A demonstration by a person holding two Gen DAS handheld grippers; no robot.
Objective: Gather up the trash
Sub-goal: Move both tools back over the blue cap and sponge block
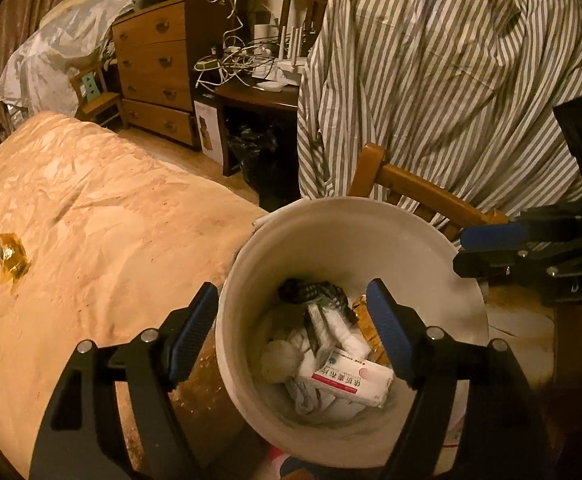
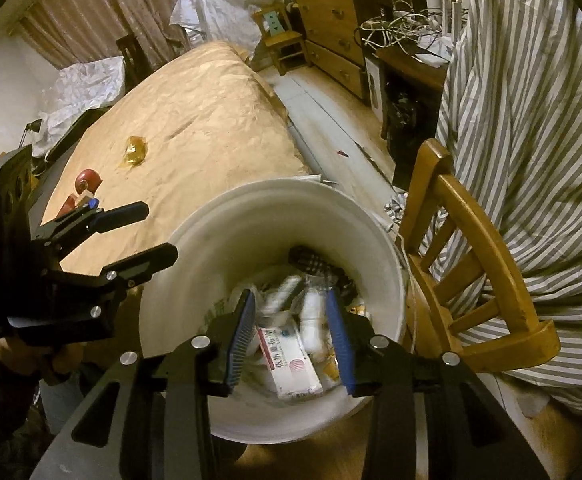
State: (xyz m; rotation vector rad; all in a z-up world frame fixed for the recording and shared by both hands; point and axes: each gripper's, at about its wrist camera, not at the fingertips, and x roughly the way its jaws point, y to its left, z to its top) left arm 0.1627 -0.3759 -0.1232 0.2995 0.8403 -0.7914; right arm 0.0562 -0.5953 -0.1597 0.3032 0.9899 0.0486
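Both claws hang over the white bin [image 1: 371, 240] beside the table [image 1: 91, 220]. The left claw [image 1: 291, 332] has its jaws apart and empty; the right claw [image 2: 291, 336] also stands apart, gripping nothing. In the bin lies a white medicine box [image 1: 349, 380] with red Chinese characters, too blurred to read, among crumpled tissues [image 1: 283, 360]. An amber wrapper [image 1: 11, 260] lies on the table.

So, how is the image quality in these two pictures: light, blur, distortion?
Left wrist view: dim warm yellow light, strong fisheye bending, dark corners; the medicine box in the white bucket is sharp. Right wrist view: same light; the trash under the fingers looks smeared.
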